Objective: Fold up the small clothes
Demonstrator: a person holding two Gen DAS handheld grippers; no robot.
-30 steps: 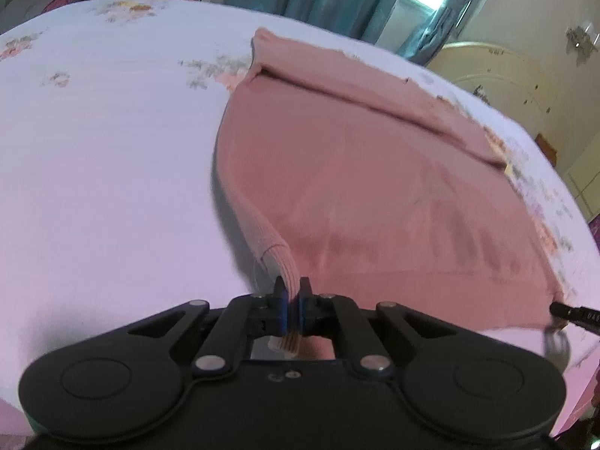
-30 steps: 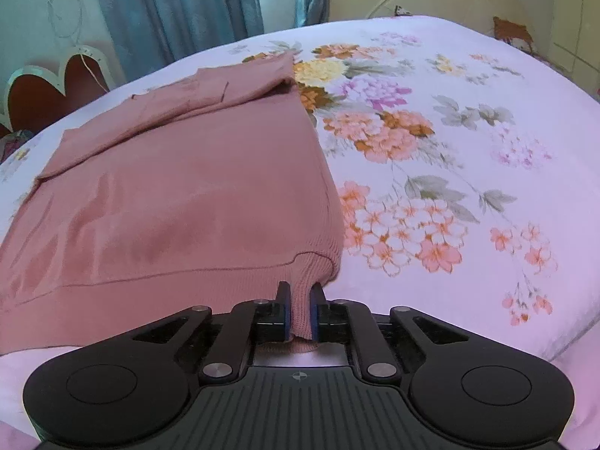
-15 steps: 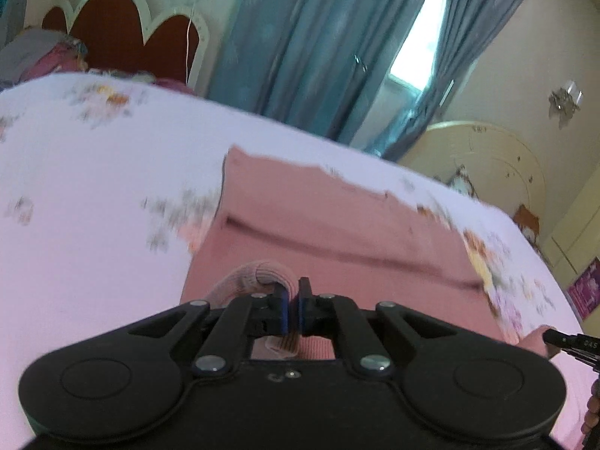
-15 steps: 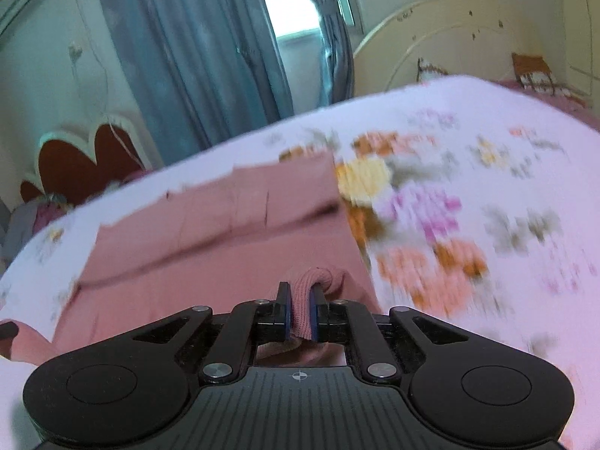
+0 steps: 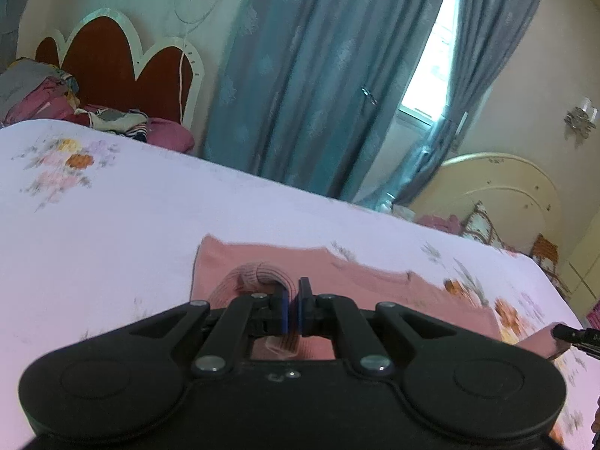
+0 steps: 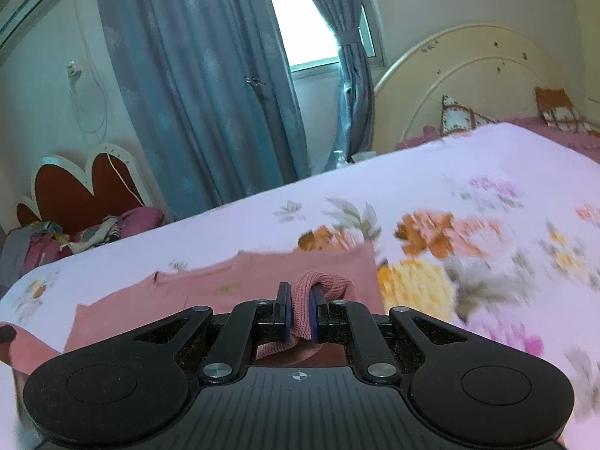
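Note:
A pink knit sweater (image 5: pixel 375 285) lies flat on the floral bedsheet (image 5: pixel 112 232). My left gripper (image 5: pixel 293 296) is shut on its ribbed hem corner (image 5: pixel 258 273), which curls up over the fingers above the garment's far part. In the right wrist view the sweater (image 6: pixel 225 285) shows the same way. There my right gripper (image 6: pixel 299 300) is shut on the other ribbed hem corner (image 6: pixel 326 283). Both held corners hang over the sweater's upper edge. The right gripper's tip (image 5: pixel 573 335) shows at the left view's right side.
Blue curtains (image 5: pixel 318 75) and a window stand beyond the bed. A red scalloped headboard (image 5: pixel 120 63) with piled clothes (image 5: pixel 45 101) is at the back left. A cream headboard (image 6: pixel 468 75) with cushions lies at the back right.
Both grippers carried the hem corners up and away over the sweater toward its far edge. The lower half now doubles over the upper half, and both views tilted up to show the room.

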